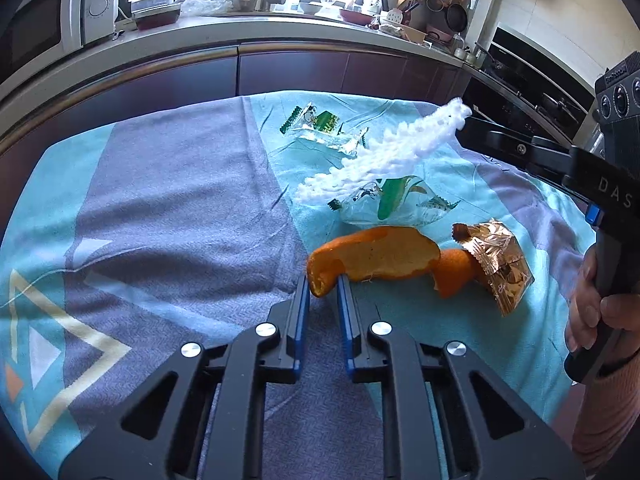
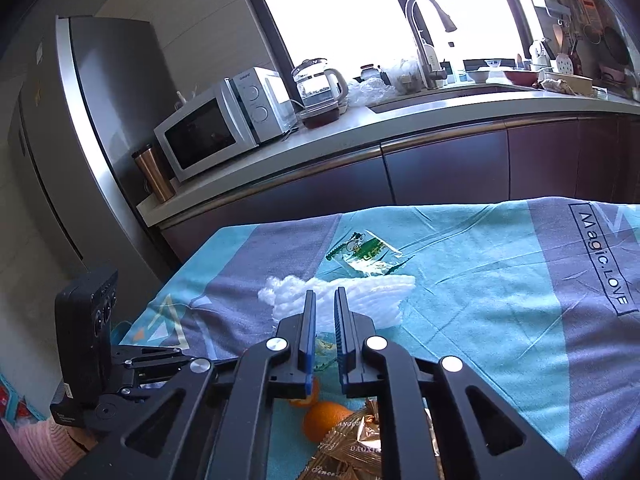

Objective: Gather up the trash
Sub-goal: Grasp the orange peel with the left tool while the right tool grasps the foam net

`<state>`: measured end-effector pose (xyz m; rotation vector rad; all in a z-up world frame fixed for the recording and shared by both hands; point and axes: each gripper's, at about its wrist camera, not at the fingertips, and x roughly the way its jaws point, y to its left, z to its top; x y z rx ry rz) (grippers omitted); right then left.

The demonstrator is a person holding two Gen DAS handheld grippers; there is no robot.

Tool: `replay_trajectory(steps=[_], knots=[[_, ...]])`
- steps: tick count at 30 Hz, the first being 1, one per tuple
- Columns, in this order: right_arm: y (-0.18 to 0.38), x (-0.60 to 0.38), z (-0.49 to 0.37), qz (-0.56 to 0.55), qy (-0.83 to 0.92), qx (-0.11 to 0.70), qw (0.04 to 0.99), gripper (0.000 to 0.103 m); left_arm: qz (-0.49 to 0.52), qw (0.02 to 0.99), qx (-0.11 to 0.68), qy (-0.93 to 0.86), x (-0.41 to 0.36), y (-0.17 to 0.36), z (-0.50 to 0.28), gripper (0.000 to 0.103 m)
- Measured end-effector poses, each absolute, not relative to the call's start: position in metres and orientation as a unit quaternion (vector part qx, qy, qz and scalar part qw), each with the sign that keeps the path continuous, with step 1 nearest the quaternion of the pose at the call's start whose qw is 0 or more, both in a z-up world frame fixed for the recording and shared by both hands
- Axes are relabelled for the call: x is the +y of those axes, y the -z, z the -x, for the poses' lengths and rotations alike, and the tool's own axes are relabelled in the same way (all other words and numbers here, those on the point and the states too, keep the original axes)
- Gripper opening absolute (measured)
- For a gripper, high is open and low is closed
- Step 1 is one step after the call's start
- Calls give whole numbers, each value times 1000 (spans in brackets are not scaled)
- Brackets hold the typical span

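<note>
The left gripper [image 1: 323, 280] pinches one end of the orange peel [image 1: 376, 258] on the tablecloth [image 1: 168, 216]; the right gripper [image 2: 324, 298] clamps the white foam net [image 1: 384, 156], lifting it.

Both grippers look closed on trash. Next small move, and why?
Probably lift both straight up off the blue-and-grey cloth. The left gripper pinches the end of the curled orange peel, and the right gripper grips the white foam netting, whose far end still trails onto the clear green-printed wrapper. Nothing else pins either piece.
</note>
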<state>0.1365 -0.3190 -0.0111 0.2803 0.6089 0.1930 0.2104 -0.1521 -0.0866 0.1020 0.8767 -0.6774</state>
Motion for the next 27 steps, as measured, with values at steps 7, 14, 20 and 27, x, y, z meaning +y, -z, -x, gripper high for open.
replay_trajectory(steps=[7, 14, 20, 27], knots=[[10, -314, -142, -92, -86, 303, 945, 47, -44, 851, 410, 324, -145, 84, -208, 16], [11, -301, -158, -41, -101, 312, 944, 58, -45, 853, 410, 320, -146, 83, -212, 28], [16, -286, -170, 20, -123, 328, 936, 56, -45, 849, 417, 322, -149, 86, -217, 28], [20, -278, -167, 41, -136, 335, 931, 15, -49, 846, 421, 324, -154, 88, -220, 20]])
